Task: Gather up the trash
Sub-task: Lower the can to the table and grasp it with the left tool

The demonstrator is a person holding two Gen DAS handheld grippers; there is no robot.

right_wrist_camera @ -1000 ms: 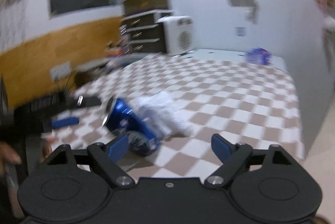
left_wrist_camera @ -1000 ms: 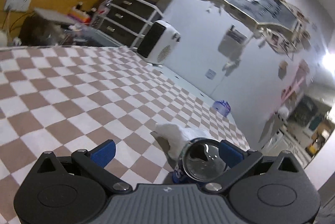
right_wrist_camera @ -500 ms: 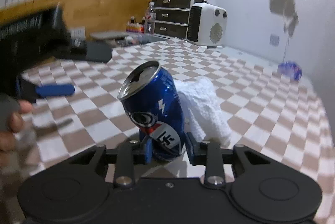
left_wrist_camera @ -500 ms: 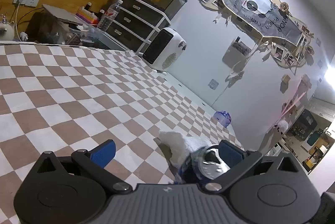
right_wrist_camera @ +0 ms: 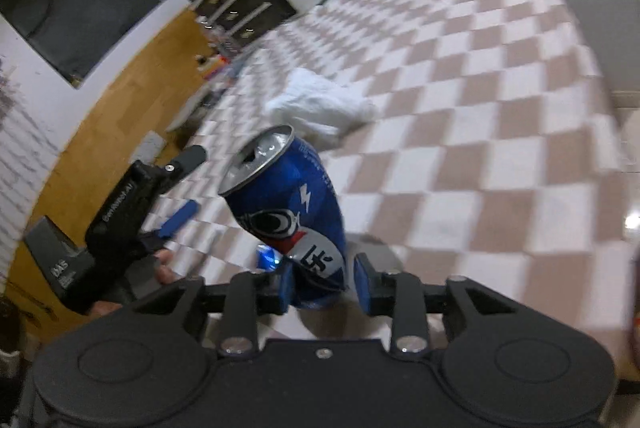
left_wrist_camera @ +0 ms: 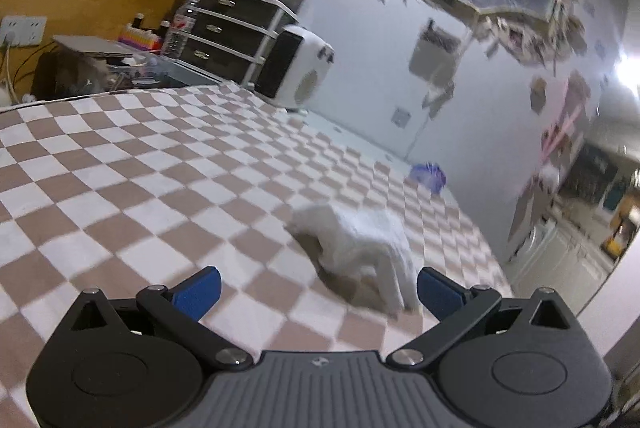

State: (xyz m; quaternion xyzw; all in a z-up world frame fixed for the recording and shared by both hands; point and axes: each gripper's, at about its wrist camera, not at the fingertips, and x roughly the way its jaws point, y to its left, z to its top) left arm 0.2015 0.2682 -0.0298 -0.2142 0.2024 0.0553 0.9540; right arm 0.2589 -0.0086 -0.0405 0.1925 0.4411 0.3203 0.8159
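My right gripper point(right_wrist_camera: 323, 282) is shut on a blue drink can point(right_wrist_camera: 294, 206) and holds it above the checkered cloth point(right_wrist_camera: 460, 76), opened top tilted up and left. A crumpled white tissue point(right_wrist_camera: 320, 104) lies on the cloth beyond the can. In the left wrist view the same tissue point(left_wrist_camera: 360, 240) lies just ahead of my left gripper point(left_wrist_camera: 316, 290), which is open and empty, close to its right finger. The left gripper also shows in the right wrist view point(right_wrist_camera: 172, 184), left of the can.
A white heater point(left_wrist_camera: 296, 68) and a dark drawer unit point(left_wrist_camera: 236, 24) stand beyond the cloth's far edge. A purple bag point(left_wrist_camera: 428, 177) lies at the far right corner. A desk with clutter point(left_wrist_camera: 100, 56) is at the left.
My right gripper closed on the can and lifted it off the cloth. The can has left the left wrist view, and the tissue now lies uncovered.
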